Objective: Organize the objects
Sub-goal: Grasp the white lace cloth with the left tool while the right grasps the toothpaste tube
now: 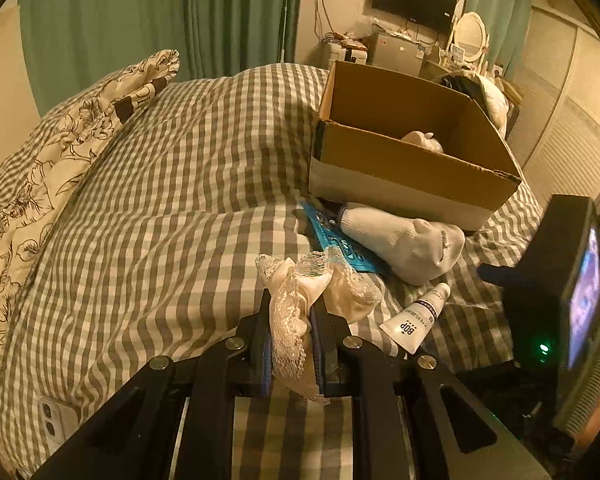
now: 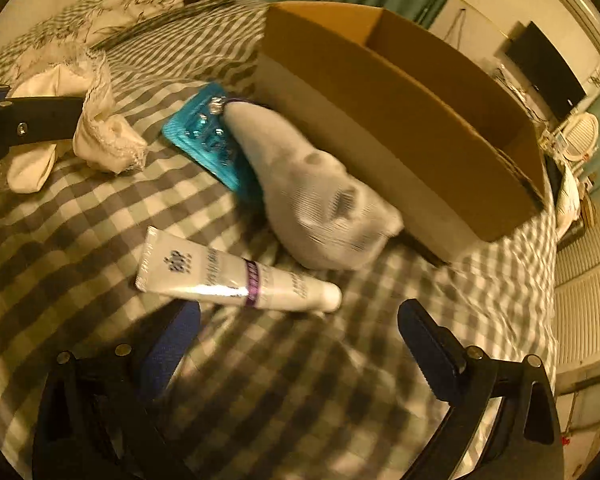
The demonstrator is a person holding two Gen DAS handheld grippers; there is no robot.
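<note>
My left gripper (image 1: pixel 291 308) is shut on a cream lace sock (image 1: pixel 312 284), held just above the checked bedspread; it also shows in the right wrist view (image 2: pixel 100 136). A white sock (image 1: pixel 404 240) (image 2: pixel 320 200) lies on a blue packet (image 1: pixel 340 240) (image 2: pixel 208 136) against an open cardboard box (image 1: pixel 404 160) (image 2: pixel 400 120). A white tube (image 1: pixel 418 316) (image 2: pixel 236 272) lies in front of the sock. My right gripper (image 2: pixel 300 332) is open just in front of the tube; its body shows in the left wrist view (image 1: pixel 540 280).
A pale item (image 1: pixel 422 140) lies inside the box. A patterned pillow (image 1: pixel 60 152) lies at the left. A white phone (image 1: pixel 56 420) rests on the checked bedspread (image 1: pixel 172 200). A white bundle (image 1: pixel 488 96) lies behind the box.
</note>
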